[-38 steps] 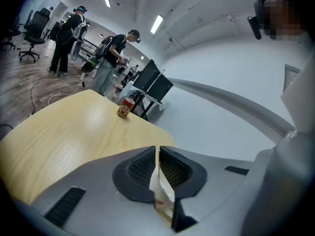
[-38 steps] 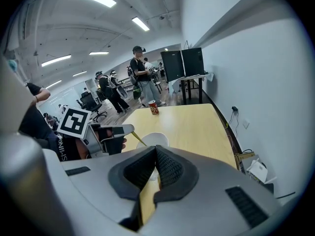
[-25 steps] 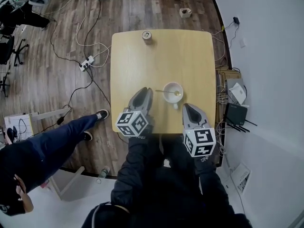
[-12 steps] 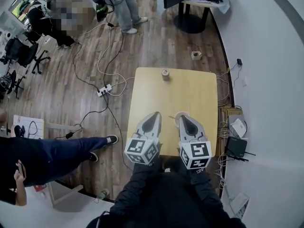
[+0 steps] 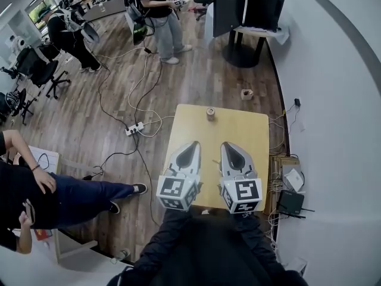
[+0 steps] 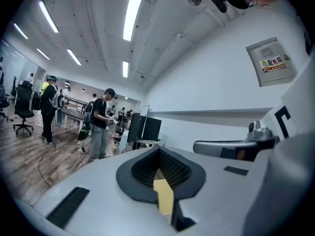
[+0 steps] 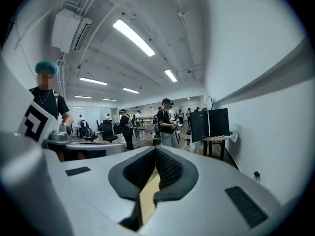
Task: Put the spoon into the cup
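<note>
The left gripper [image 6: 158, 150] is clenched and empty: its ribbed black pads meet at the tip with nothing caught between them, and only a sliver of pale yellow shows through the slot behind. The right gripper [image 7: 155, 150] looks the same, with its pads together and nothing in them. From the head view both are held side by side above the table [image 5: 253, 137], pointing away from the person, marker cubes nearest the camera and dark sleeves [image 5: 178, 243] below.

The table is a light wooden square with rounded corners, standing close to a white wall [image 5: 333, 100]. A small round object [image 5: 210, 113] sits near its far edge. The two grippers cover the near middle of the top, so the cup and the spoon cannot be made out in any view.

Around it lies a wood-plank floor [image 5: 178, 76] crossed by loose cables that run to a white power strip [image 5: 133, 128]. A small pale item [image 5: 246, 94] rests on the floor just beyond the table, and a black box [image 5: 290, 202] lies by the wall. Farther off are a dark screen on a round-footed stand [image 5: 247, 8], office chairs [image 5: 36, 70], and several people standing. A seated person's leg in dark trousers [image 5: 83, 194] stretches in from the left. Long strip lights [image 6: 134, 6] line the ceiling.
</note>
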The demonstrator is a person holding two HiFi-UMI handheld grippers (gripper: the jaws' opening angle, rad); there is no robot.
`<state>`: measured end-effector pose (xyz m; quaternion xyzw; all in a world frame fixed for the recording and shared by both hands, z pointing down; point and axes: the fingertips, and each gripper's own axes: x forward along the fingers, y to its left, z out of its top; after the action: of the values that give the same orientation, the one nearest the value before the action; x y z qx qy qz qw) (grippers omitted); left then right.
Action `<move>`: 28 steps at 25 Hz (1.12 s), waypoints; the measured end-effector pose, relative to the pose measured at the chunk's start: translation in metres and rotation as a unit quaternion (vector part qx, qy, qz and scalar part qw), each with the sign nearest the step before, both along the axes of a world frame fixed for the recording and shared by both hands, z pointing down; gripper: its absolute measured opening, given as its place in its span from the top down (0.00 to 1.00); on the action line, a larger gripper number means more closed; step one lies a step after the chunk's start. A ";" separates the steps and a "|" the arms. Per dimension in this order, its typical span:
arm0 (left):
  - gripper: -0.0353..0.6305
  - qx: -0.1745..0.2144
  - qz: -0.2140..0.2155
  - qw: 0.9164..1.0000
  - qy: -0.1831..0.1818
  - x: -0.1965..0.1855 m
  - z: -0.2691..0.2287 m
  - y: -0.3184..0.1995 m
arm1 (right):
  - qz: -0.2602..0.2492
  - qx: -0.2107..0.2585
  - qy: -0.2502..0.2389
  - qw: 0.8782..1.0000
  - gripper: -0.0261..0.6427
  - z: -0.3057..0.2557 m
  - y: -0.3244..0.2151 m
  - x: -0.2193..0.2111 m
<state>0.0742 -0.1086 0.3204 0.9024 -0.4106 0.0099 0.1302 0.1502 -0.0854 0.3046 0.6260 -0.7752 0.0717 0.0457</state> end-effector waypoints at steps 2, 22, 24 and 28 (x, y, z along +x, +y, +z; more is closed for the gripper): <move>0.90 0.011 0.000 1.000 -0.002 0.001 -0.010 -0.001 | -0.001 0.007 0.003 1.000 0.93 -0.007 -0.003 -0.001; 0.90 0.042 -0.011 0.999 0.002 0.004 -0.057 -0.023 | 0.014 0.058 0.015 0.998 0.93 -0.050 -0.024 0.003; 0.90 0.044 -0.012 0.999 -0.004 0.003 -0.058 -0.026 | 0.014 0.057 0.016 0.998 0.93 -0.051 -0.026 0.003; 0.90 0.038 -0.015 0.999 -0.012 0.003 -0.057 -0.029 | 0.012 0.058 0.018 0.998 0.93 -0.052 -0.029 0.002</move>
<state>0.0773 -0.1378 0.2639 0.9001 -0.4261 0.0026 0.0907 0.1523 -0.1145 0.2530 0.6378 -0.7697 0.0157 0.0220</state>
